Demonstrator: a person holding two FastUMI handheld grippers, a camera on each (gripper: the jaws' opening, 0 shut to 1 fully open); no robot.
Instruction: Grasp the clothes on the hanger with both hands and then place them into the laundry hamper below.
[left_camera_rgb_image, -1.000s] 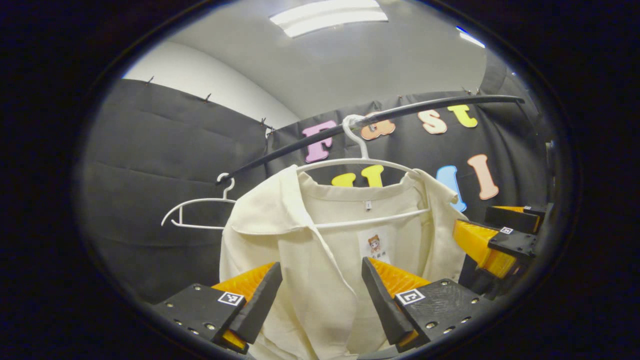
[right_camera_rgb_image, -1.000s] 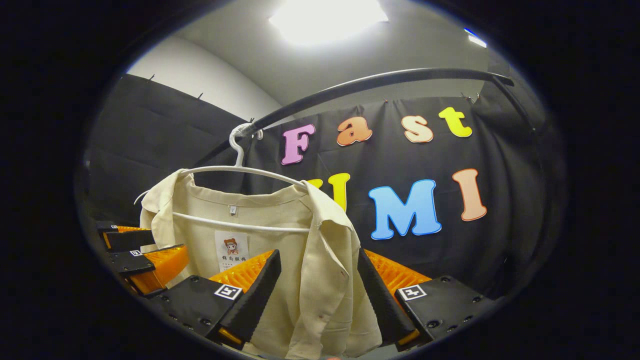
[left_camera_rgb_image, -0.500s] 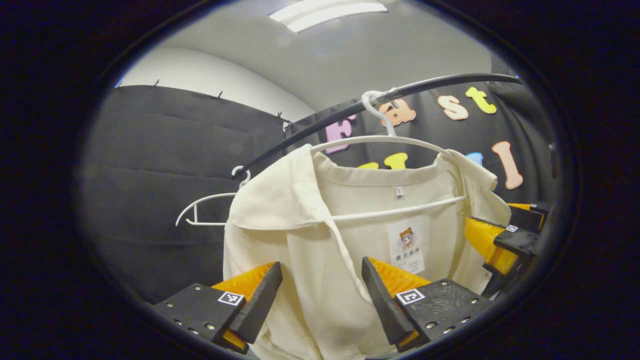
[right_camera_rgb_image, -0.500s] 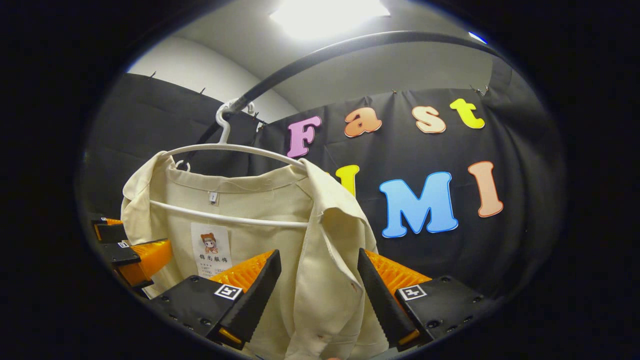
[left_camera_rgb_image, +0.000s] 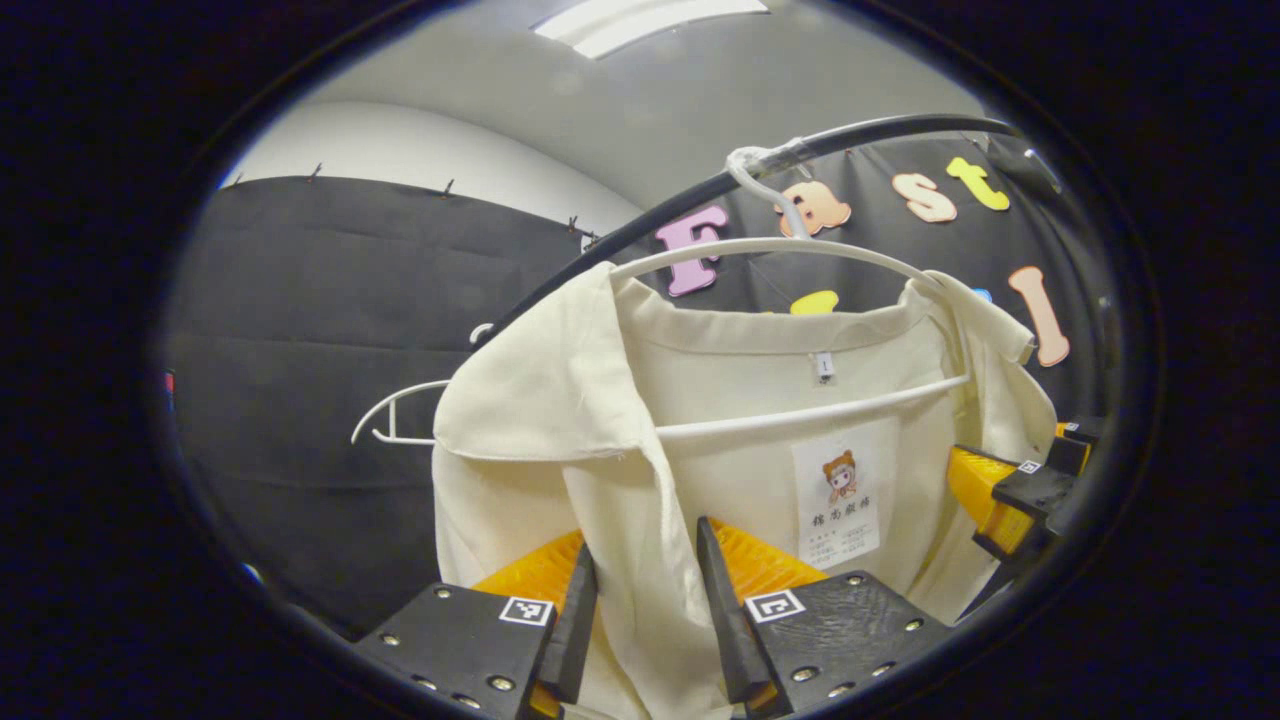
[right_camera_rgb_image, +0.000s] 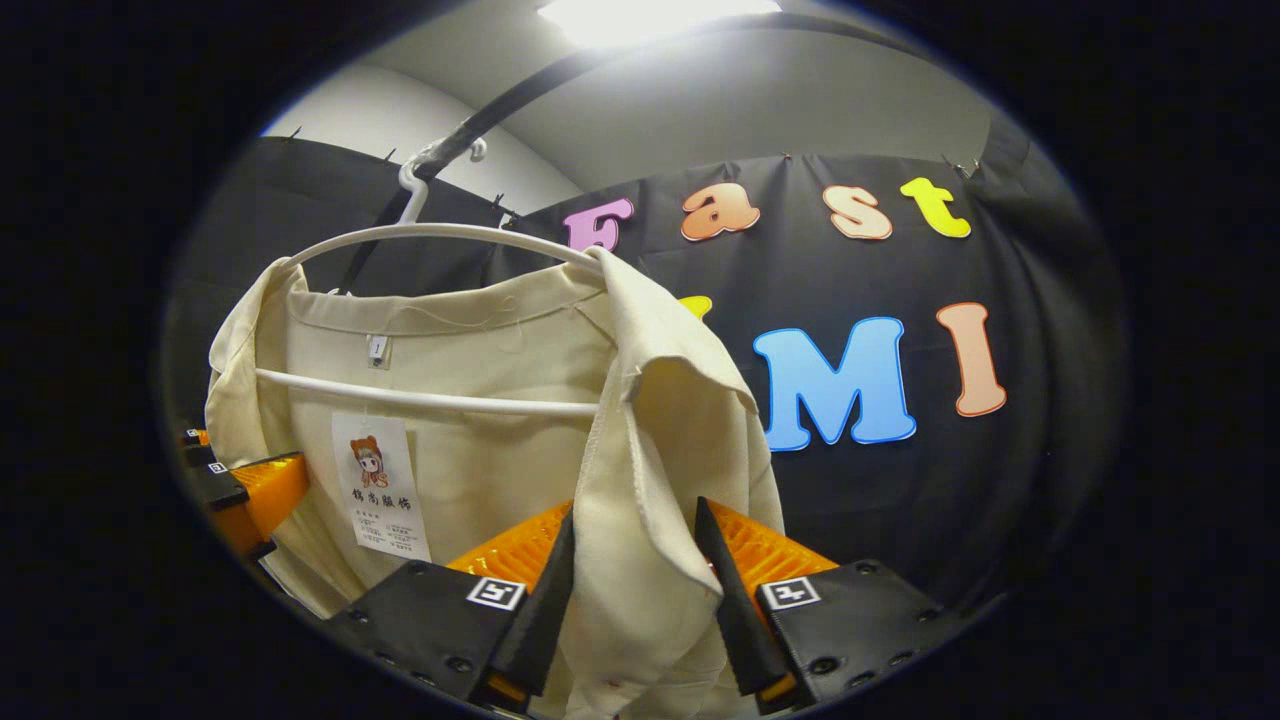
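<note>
A cream shirt (left_camera_rgb_image: 540, 400) hangs on a white hanger (left_camera_rgb_image: 760, 246) hooked over a black rail (left_camera_rgb_image: 640, 226). In the left gripper view my left gripper (left_camera_rgb_image: 645, 535) straddles the shirt's front edge below the collar; its jaws stand narrowed, with a gap still left between them. In the right gripper view the shirt (right_camera_rgb_image: 480, 460) hangs on its hanger (right_camera_rgb_image: 430, 232), and my right gripper (right_camera_rgb_image: 630, 510) straddles the other front edge in the same way. Each gripper also appears in the other's view: right gripper (left_camera_rgb_image: 1010, 490), left gripper (right_camera_rgb_image: 240, 490).
A second white hanger (left_camera_rgb_image: 400, 408), bare, hangs further left on the rail. The rail (right_camera_rgb_image: 520, 90) curves overhead close to the booth's black cloth wall (right_camera_rgb_image: 900, 480). A paper label (left_camera_rgb_image: 840, 495) is sewn inside the shirt's back.
Both grippers have moved up and closer to the shirt. The jaws of each have narrowed around a front edge of the fabric.
</note>
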